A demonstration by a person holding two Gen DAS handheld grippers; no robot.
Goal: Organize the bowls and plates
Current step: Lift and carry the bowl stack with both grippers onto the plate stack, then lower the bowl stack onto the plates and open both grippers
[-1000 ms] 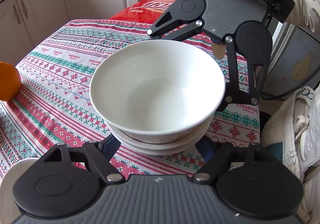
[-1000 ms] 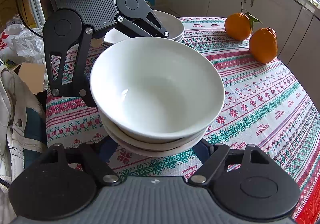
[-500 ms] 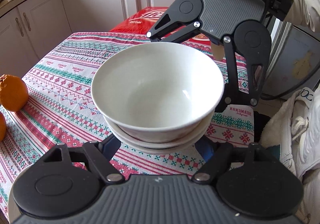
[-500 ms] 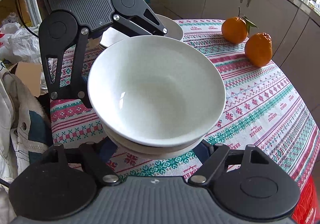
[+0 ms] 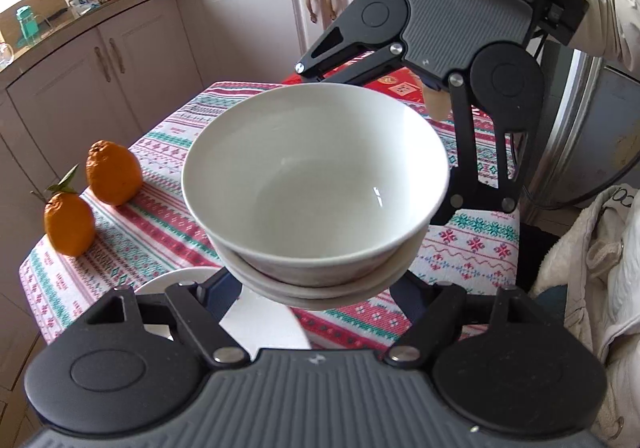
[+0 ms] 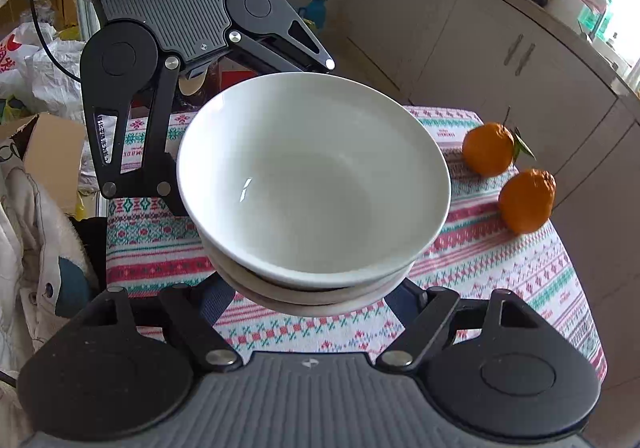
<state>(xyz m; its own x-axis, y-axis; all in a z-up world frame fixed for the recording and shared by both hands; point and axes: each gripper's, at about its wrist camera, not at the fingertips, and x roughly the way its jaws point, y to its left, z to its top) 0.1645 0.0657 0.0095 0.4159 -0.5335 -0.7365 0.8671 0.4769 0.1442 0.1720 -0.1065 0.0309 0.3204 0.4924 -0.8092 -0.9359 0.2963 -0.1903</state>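
Filling the middle of both frames, the stack of white bowls hangs above the patterned tablecloth. The left gripper and the right gripper each hold the stack from opposite sides, jaws half wide around its base. Two oranges lie at the left of the left view, a white plate at the bottom.

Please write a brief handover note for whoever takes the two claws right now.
Left claw: shut on the bowl stack from one side.
Right claw: shut on the same stack from the opposite side.
Stack is held above the tablecloth; two oranges and a white plate sit on the table.
Done: bowls nested.
Left: set the stack down, possibly on the plate.
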